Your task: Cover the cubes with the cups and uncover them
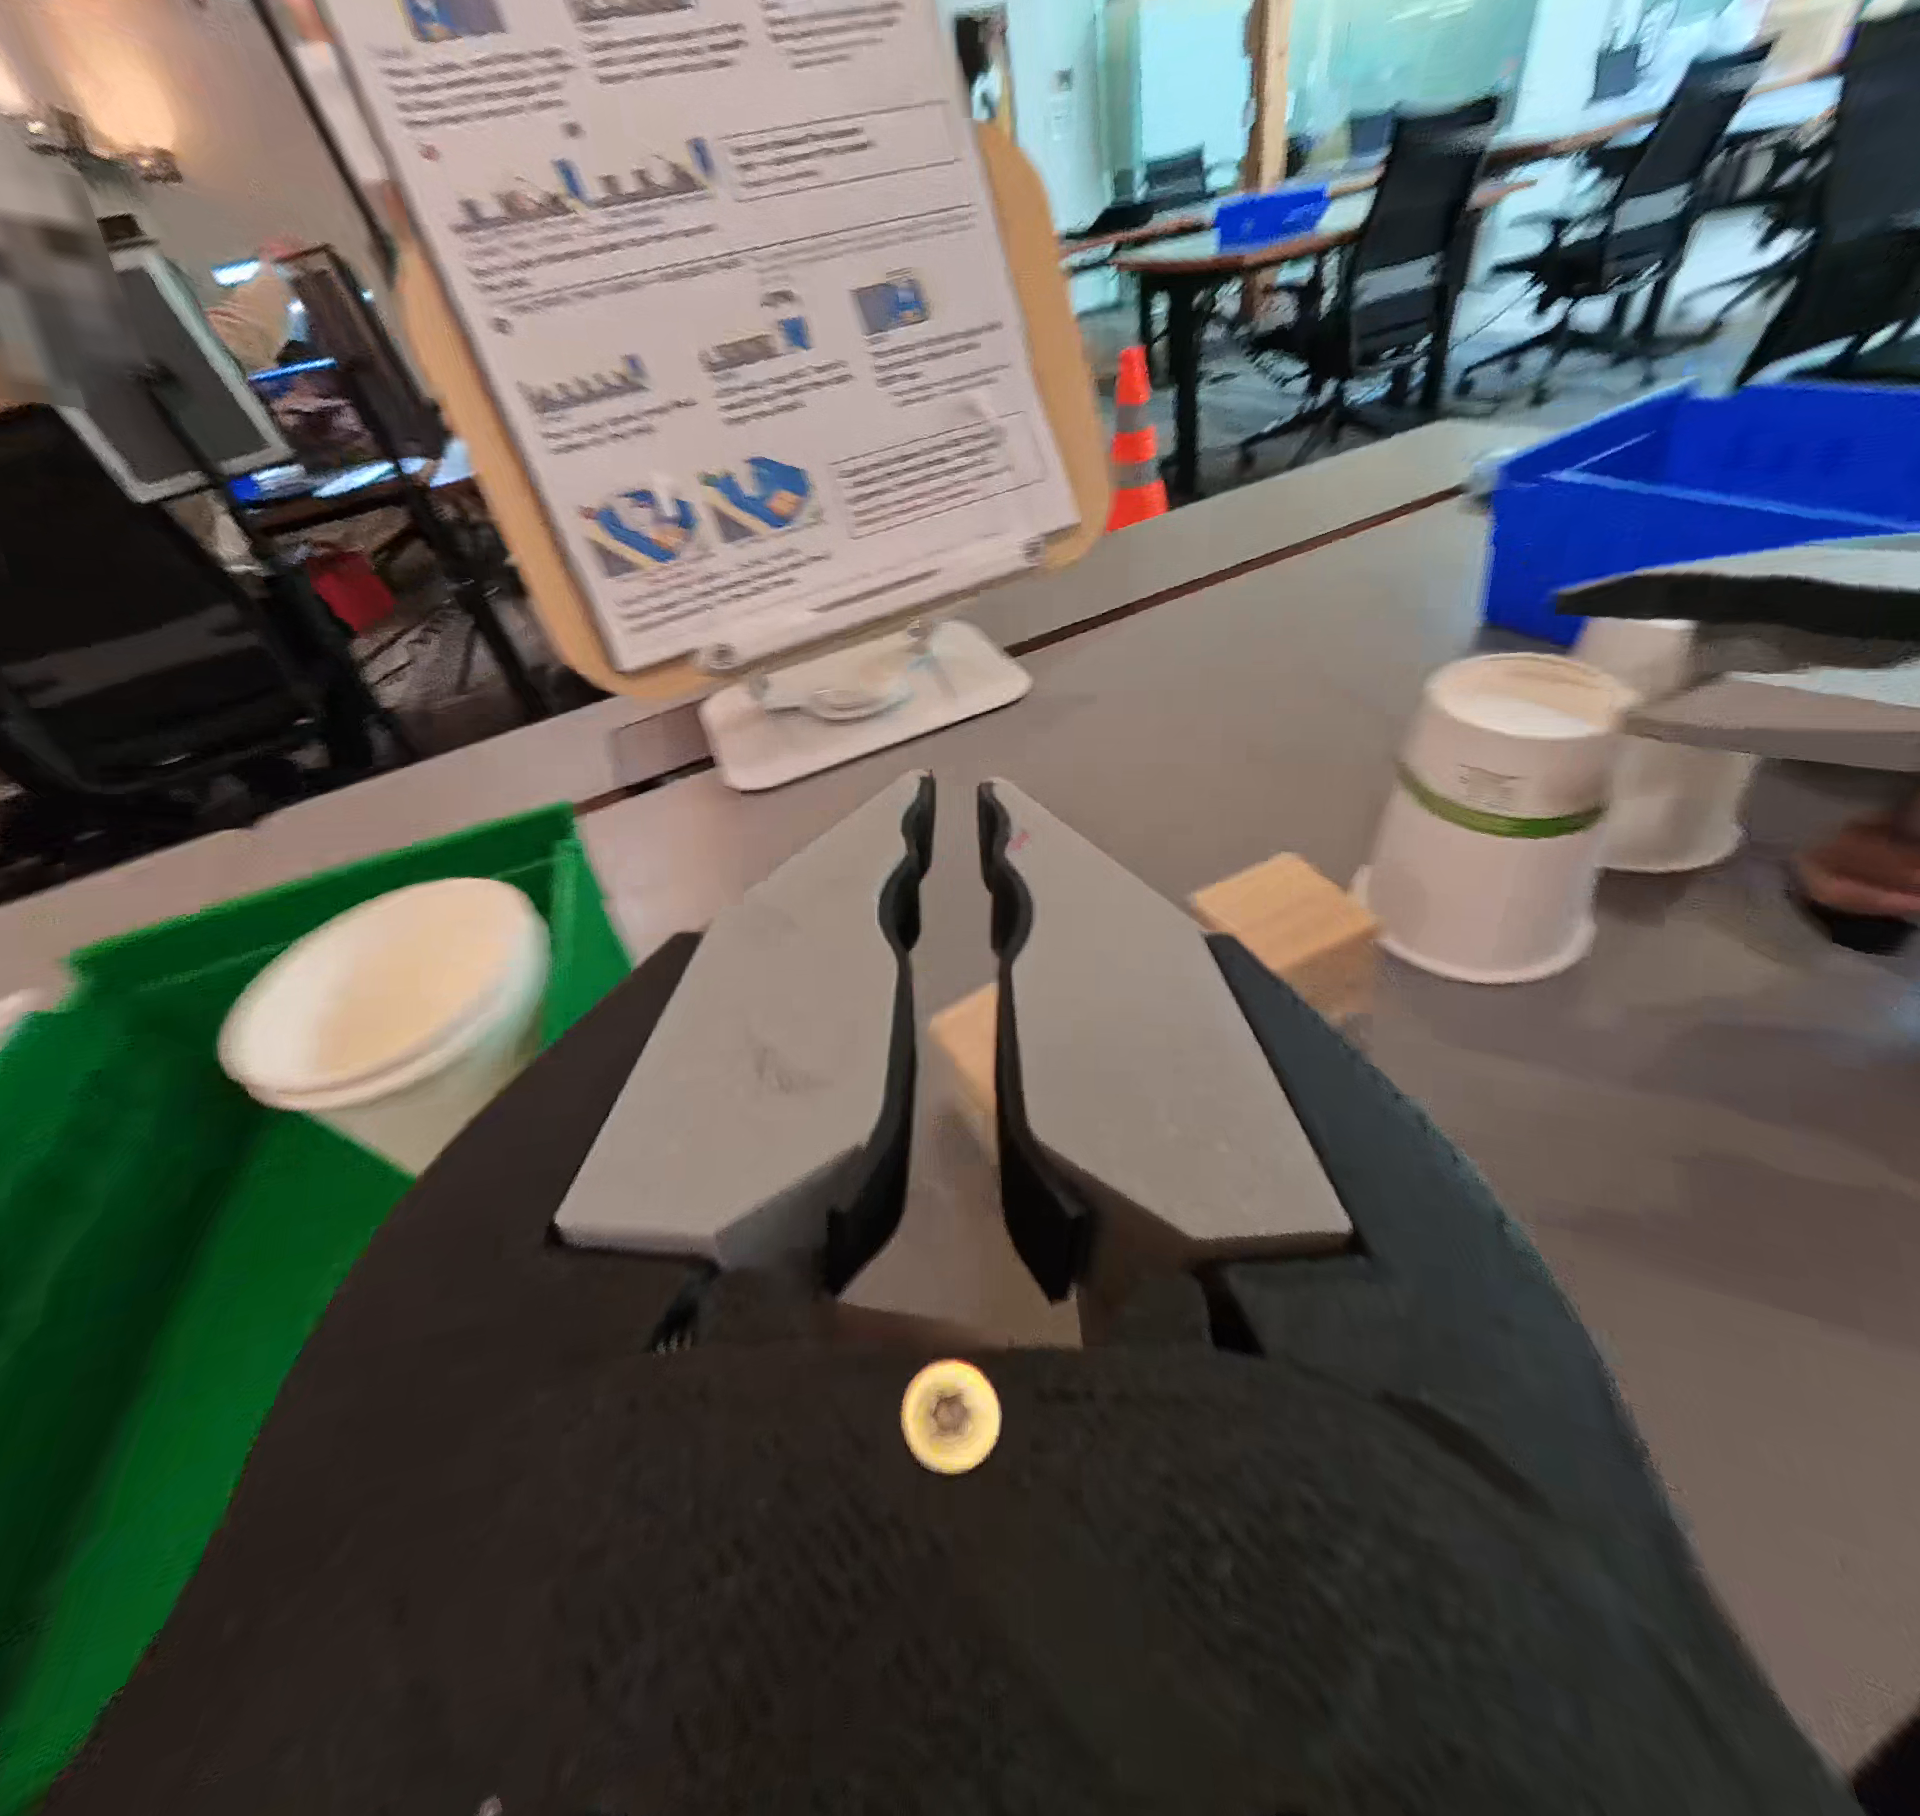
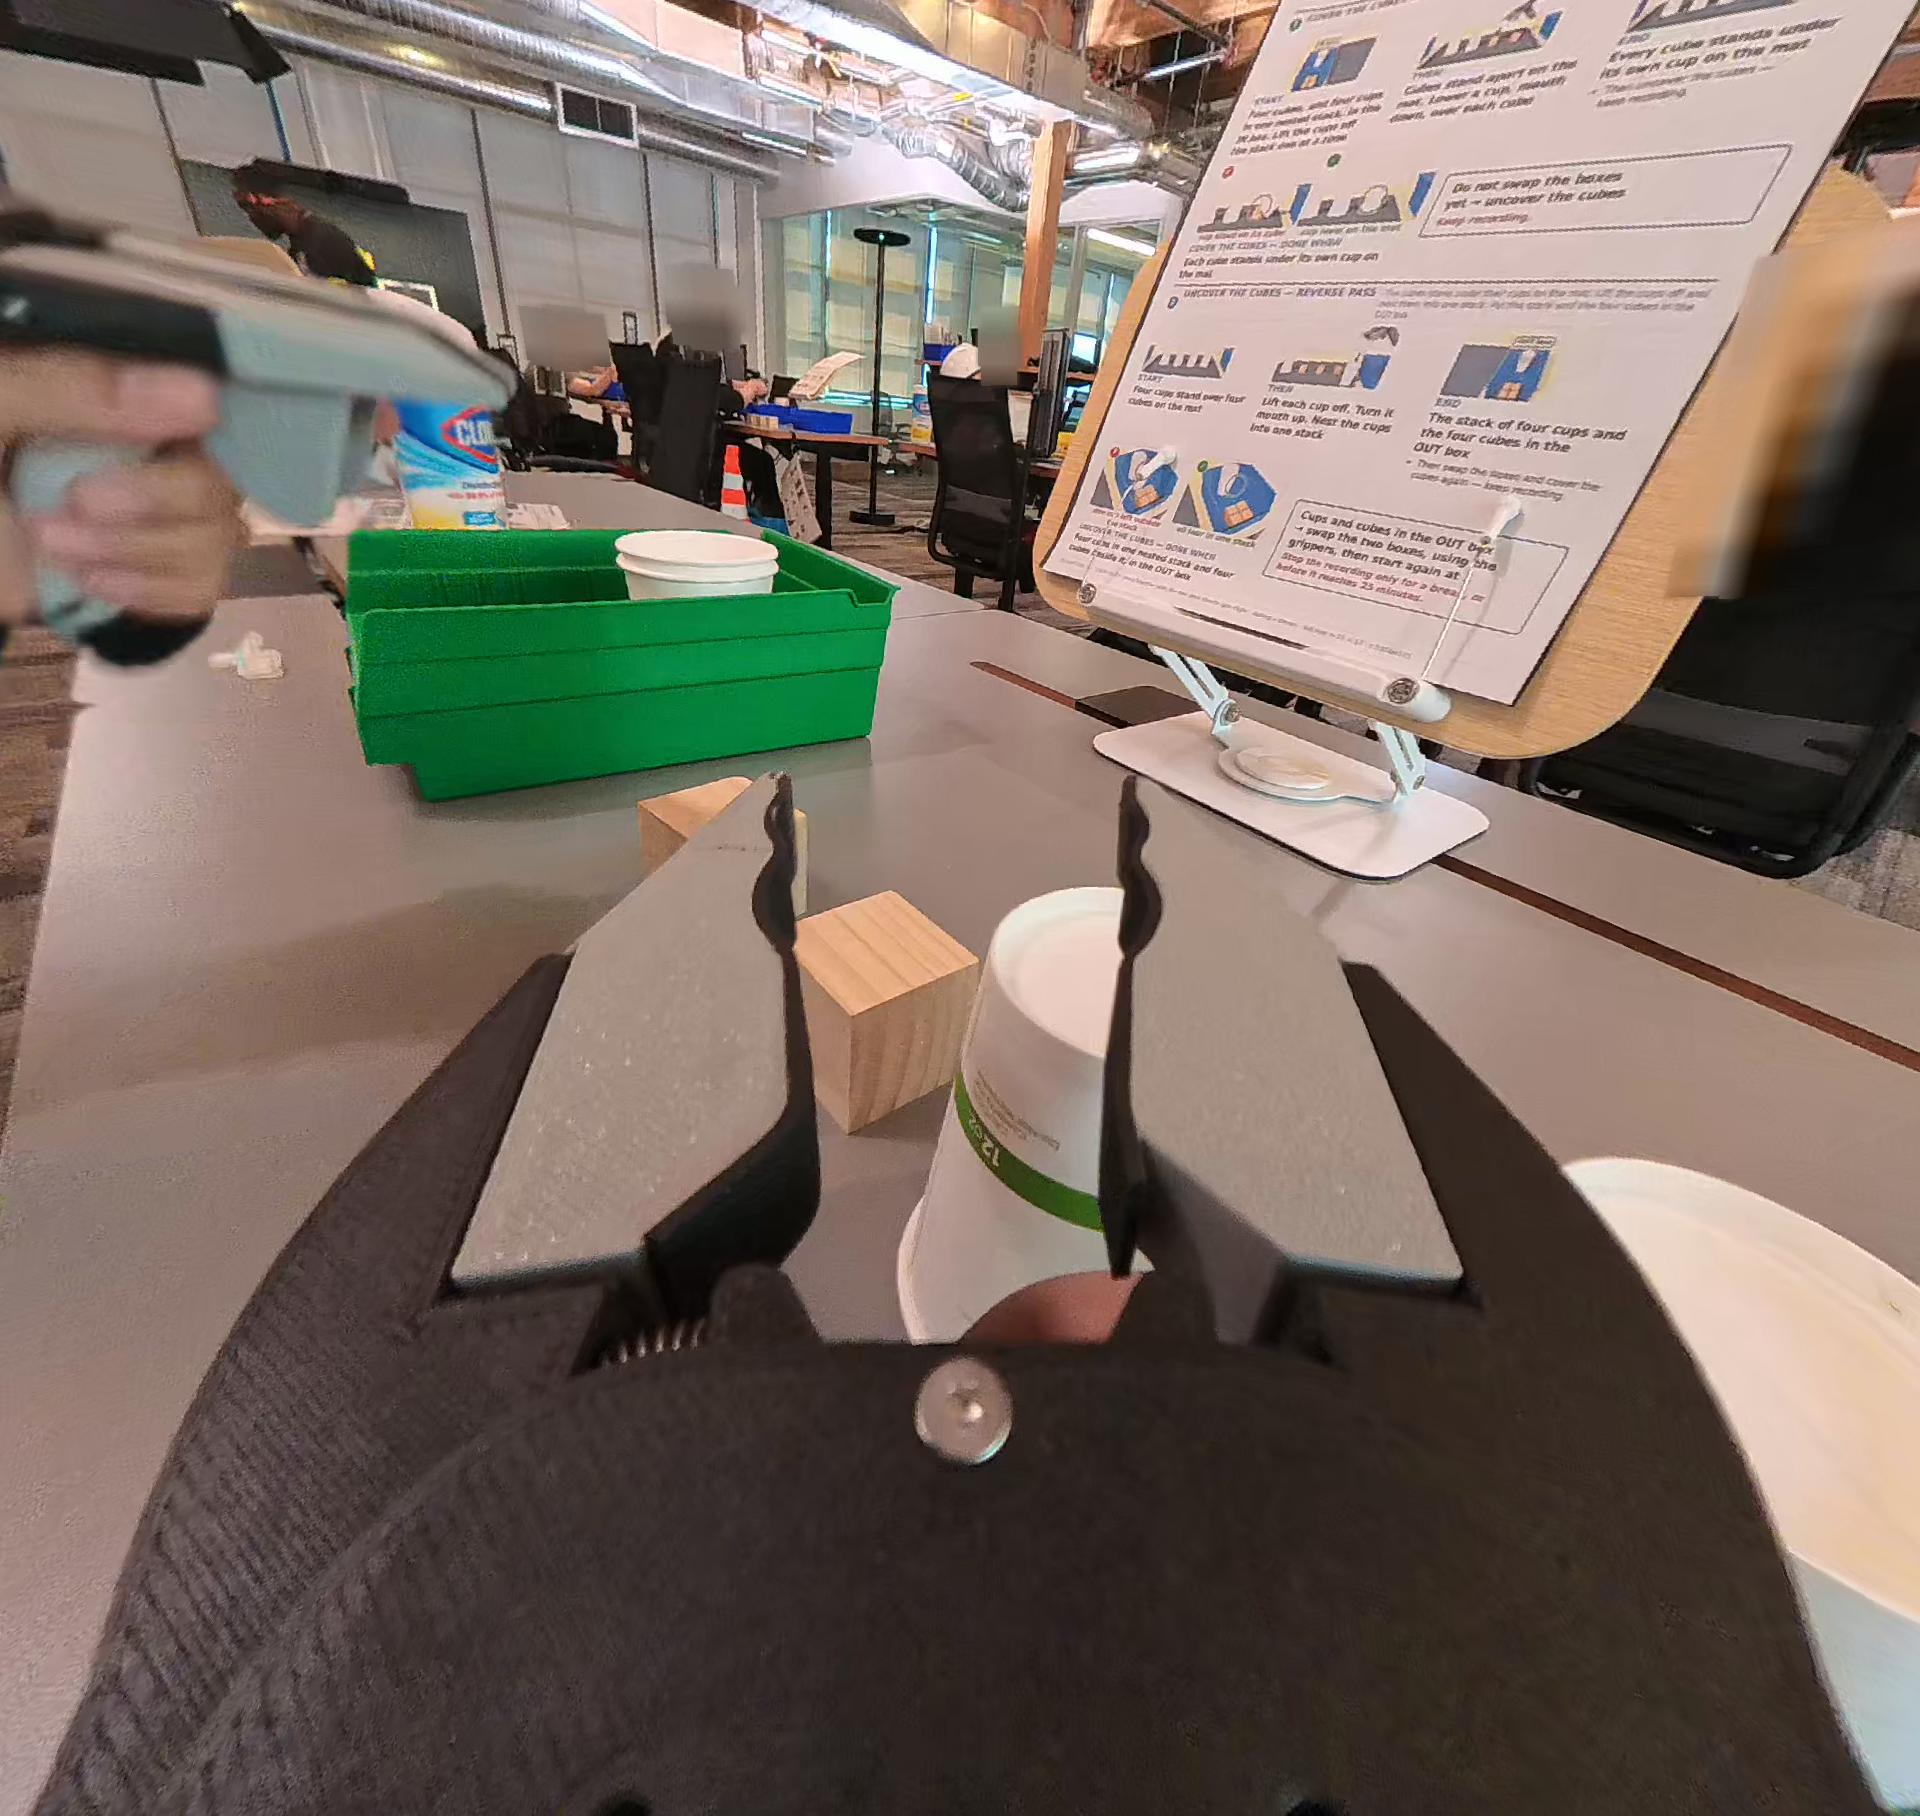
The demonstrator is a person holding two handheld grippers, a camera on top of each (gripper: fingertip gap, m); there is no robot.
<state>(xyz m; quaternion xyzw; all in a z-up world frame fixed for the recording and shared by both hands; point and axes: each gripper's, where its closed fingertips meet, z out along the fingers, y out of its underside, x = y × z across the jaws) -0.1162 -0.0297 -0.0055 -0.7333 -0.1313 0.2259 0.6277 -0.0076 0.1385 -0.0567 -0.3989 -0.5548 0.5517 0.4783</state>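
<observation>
On the grey counter [image 2: 260, 935] before us stand two bare wooden cubes [image 2: 883, 997] and, at about three o'clock from them, two upturned white cups [image 1: 1496, 810]. At ten o'clock a green bin [image 2: 623, 665] holds more nested cups [image 2: 696, 561]. Our left gripper [image 1: 956, 790] hangs with its jaws a narrow slit apart, gripping nothing. Our right gripper [image 2: 951, 800] stands wide open above the green-banded cup [image 2: 1039, 1070], pads clear of it.

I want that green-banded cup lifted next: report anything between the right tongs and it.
Nothing visible: the cup shows right between the open right tongs. A wooden cube stands close on its left, also between the fingers, and may get caught.
</observation>
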